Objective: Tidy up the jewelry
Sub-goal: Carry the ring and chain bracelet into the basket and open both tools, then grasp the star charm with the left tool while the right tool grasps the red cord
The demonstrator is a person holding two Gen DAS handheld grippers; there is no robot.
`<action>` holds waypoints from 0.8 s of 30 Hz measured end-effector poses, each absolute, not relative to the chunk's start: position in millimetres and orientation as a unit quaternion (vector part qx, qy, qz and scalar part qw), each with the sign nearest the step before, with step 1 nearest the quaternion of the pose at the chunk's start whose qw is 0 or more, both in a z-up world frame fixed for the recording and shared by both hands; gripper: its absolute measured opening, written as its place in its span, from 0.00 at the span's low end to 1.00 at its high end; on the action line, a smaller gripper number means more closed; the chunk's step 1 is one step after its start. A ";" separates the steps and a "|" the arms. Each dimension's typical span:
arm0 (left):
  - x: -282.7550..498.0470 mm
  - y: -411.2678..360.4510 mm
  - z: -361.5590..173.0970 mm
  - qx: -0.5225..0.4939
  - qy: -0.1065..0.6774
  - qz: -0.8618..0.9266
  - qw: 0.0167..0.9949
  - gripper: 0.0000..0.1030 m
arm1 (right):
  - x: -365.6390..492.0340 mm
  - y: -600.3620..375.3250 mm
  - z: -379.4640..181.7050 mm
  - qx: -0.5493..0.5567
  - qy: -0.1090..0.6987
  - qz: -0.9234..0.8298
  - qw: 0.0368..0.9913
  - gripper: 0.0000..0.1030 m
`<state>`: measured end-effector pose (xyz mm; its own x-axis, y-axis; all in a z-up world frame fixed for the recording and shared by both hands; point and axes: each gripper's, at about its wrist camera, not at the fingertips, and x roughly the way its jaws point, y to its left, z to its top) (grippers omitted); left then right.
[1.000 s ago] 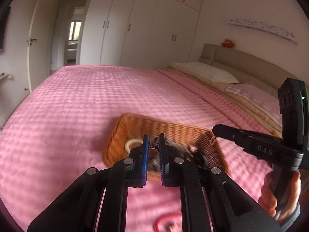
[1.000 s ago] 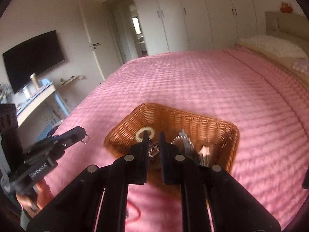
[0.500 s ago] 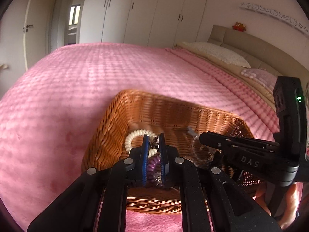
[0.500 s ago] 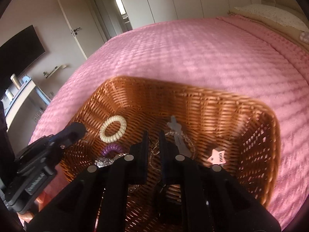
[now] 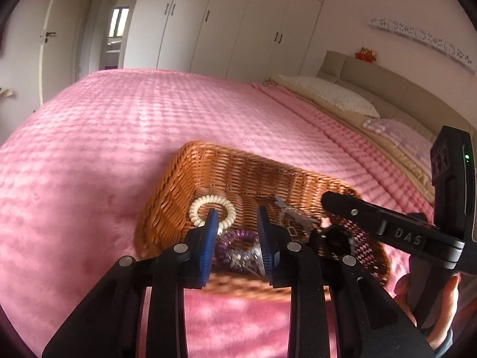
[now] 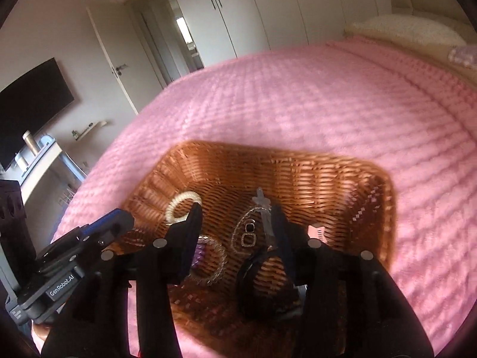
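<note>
A bed is carrying everything here, and a pink quilted blanket is covering most of it. A brown woven basket is sitting directly on the blanket, resting flat with its open side up. Beyond the basket, toward the headboard, a white pillow is lying on the bed, and a pale lilac pillow is lying just beside it. A beige sheet is showing along the blanket's edge, between the basket and the pillows.
</note>
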<state>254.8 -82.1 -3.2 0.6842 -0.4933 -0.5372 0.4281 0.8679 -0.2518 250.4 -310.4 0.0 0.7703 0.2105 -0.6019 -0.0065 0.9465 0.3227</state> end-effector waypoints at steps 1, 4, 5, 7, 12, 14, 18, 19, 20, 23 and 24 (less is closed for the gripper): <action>246.9 -78.3 0.7 -0.056 0.303 -0.251 0.918 0.25 | 239.5 -309.0 4.7 0.151 0.326 0.060 0.931 0.43; 218.9 -63.0 9.6 -0.072 0.292 -0.251 0.920 0.33 | 205.4 -303.1 9.2 0.151 0.315 0.069 0.935 0.43; 209.3 -59.1 10.4 -0.075 0.290 -0.252 0.920 0.34 | 193.6 -299.6 7.6 0.152 0.315 0.073 0.934 0.43; 184.3 -50.5 7.0 -0.076 0.292 -0.253 0.919 0.36 | 175.8 -293.7 3.4 0.153 0.319 0.080 0.932 0.43; 135.3 -45.3 -13.6 -0.053 0.309 -0.259 0.913 0.37 | 146.8 -271.5 -14.5 0.127 0.341 0.094 0.927 0.43; 125.0 -46.4 -21.1 -0.042 0.314 -0.257 0.913 0.37 | 141.7 -267.0 -24.4 0.120 0.354 0.091 0.923 0.43; 106.7 -54.9 -37.2 -0.016 0.332 -0.267 0.904 0.37 | 135.4 -266.9 -42.4 0.119 0.374 0.084 0.916 0.42; 104.8 -56.8 -40.1 -0.011 0.335 -0.271 0.902 0.37 | 135.0 -266.2 -48.5 0.120 0.382 0.086 0.912 0.41; 102.9 -60.4 -44.1 -0.004 0.340 -0.275 0.899 0.37 | 134.3 -265.7 -52.4 0.121 0.387 0.088 0.910 0.38; 103.5 -68.4 -52.5 0.017 0.352 -0.277 0.894 0.36 | 137.0 -262.3 -62.6 0.117 0.400 0.093 0.904 0.35; 104.7 -70.8 -54.2 0.022 0.355 -0.276 0.893 0.34 | 136.4 -261.1 -64.0 0.117 0.401 0.094 0.904 0.35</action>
<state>104.7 -70.8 -54.2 0.5956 -0.4783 -0.6454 0.5092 0.8462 -0.1572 136.4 -261.1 -64.0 0.6609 0.2636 -0.7026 -0.0754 0.9549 0.2872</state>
